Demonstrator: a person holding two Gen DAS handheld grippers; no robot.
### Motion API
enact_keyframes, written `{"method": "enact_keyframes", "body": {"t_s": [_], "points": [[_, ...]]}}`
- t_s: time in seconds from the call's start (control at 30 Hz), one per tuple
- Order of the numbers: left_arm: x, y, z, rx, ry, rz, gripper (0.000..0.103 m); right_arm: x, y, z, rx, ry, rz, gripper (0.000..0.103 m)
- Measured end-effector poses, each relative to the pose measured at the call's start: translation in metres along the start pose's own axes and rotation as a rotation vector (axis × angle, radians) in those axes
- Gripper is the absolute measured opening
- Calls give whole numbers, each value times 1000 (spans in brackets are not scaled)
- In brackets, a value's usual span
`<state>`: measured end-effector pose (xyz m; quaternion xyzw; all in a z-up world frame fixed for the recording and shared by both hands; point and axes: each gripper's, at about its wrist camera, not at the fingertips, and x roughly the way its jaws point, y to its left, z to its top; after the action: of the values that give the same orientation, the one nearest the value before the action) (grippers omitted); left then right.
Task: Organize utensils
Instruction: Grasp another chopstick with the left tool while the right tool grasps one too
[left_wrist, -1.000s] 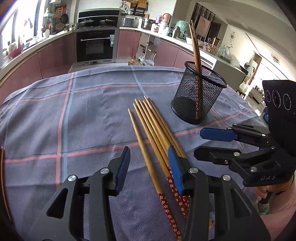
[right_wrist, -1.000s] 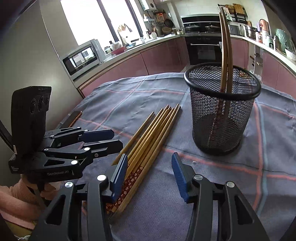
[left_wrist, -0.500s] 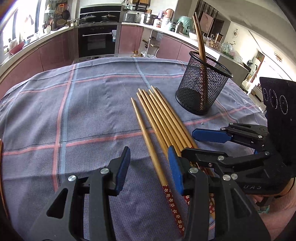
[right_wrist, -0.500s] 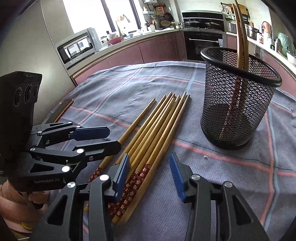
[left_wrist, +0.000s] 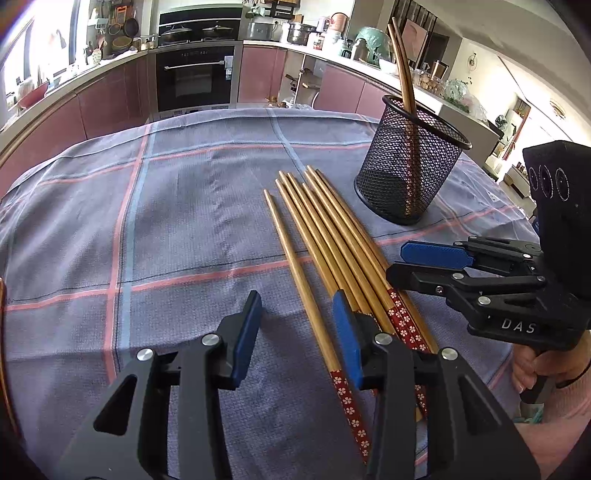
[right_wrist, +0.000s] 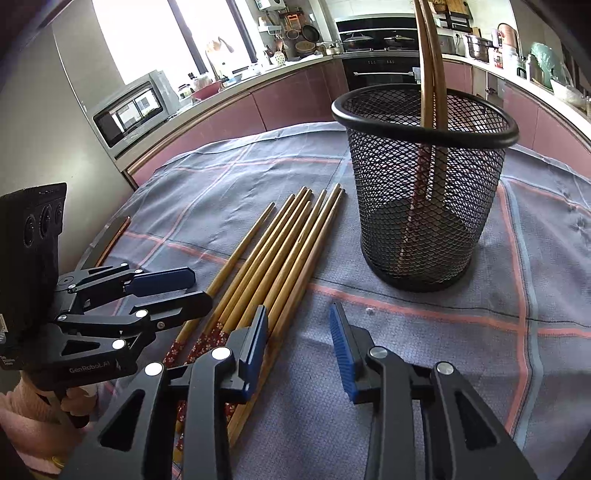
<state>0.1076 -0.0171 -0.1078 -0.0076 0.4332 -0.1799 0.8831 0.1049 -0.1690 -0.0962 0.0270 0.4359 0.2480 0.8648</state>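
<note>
Loosely bunched, the bamboo chopsticks (left_wrist: 325, 240) (perhaps seven) have red flowered handles.

Black gripper (left_wrist: 295, 332) frames, blue pads (left_wrist: 245, 334), silver screws, pink sleeves (left_wrist: 565, 413).

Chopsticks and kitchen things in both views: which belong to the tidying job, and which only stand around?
For the job:
- loose chopsticks on the cloth
- mesh cup holding two chopsticks

Just around:
- oven
- microwave
- pots
</note>
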Motion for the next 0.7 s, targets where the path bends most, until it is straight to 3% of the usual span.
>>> {"method": "enact_keyframes", "body": {"t_s": [0.13,0.57,0.67,0.7], "points": [[2,1,0,-2,5,8,37,1,2,0,-16,6,-24,29],[9,-6,6,42,16,65,36,11,9,9,-69,11,-108,29],[12,-8,9,48,17,89,35,11,5,10,-46,0,-97,20],[12,-8,9,44,18,93,33,11,3,11,-29,1,-74,12]]}}
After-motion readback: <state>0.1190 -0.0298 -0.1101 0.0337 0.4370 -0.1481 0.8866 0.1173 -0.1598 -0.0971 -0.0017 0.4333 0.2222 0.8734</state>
